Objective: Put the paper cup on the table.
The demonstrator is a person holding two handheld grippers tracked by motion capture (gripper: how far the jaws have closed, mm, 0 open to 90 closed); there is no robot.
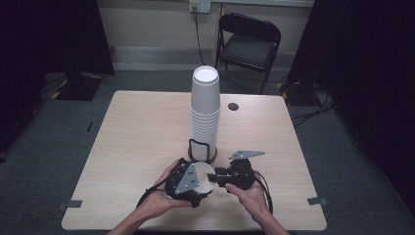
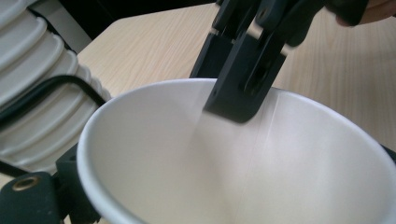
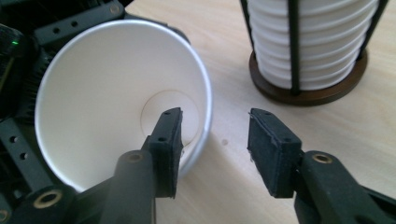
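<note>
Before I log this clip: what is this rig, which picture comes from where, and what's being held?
A person holds a hand-held tool in each hand; no robot arm. The high view looks down on the wooden table; the other two pictures come from cameras riding on the tools.

On the table a tall stack of white paper cups stands in a black wire holder with a round brown base.

The left tool holds a single paper cup on its side, mouth toward the right tool. The right tool's jaws are open astride the cup's rim, one inside, one outside, not pressing.
</note>
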